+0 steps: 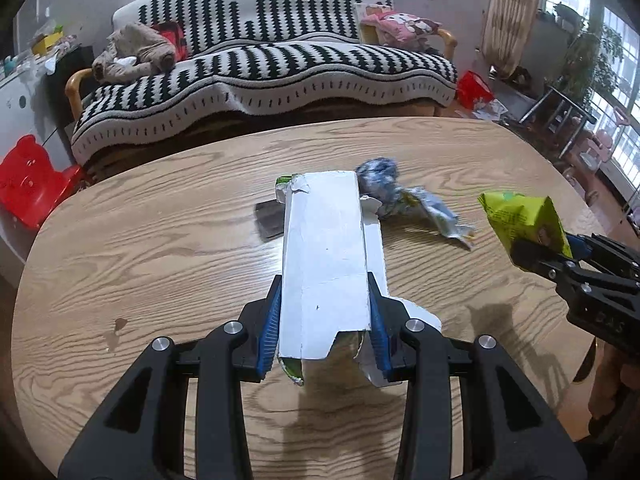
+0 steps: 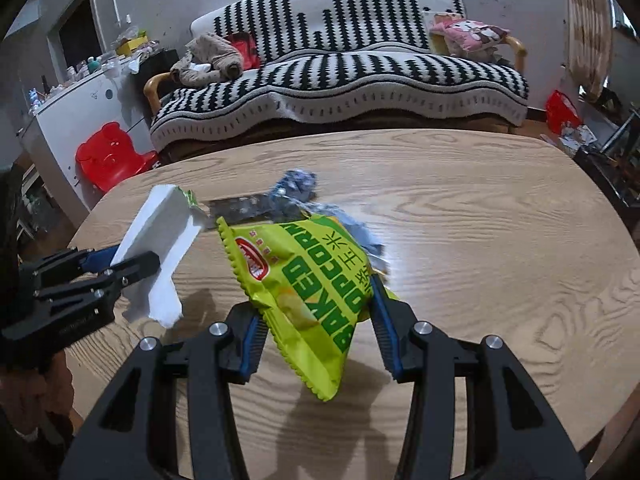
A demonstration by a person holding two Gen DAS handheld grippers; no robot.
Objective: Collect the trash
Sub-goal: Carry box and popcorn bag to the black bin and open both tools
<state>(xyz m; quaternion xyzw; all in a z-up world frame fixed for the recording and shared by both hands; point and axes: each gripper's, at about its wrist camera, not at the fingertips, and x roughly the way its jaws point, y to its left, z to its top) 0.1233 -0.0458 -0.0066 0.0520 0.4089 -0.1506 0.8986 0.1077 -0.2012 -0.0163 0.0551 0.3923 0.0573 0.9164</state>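
My left gripper is shut on a flattened white carton with torn green-printed ends, held above the wooden table. In the right wrist view that gripper and the carton hang at the left. My right gripper is shut on a green baked-popcorn bag, lifted off the table; from the left wrist it shows at the right edge with the bag. A crumpled blue-and-white wrapper lies on the table beyond both, beside a dark flat piece.
A black-and-white striped sofa stands past the table's far edge. A red plastic child's chair sits on the floor at the left and a red bag at the right. A hand holds the left gripper.
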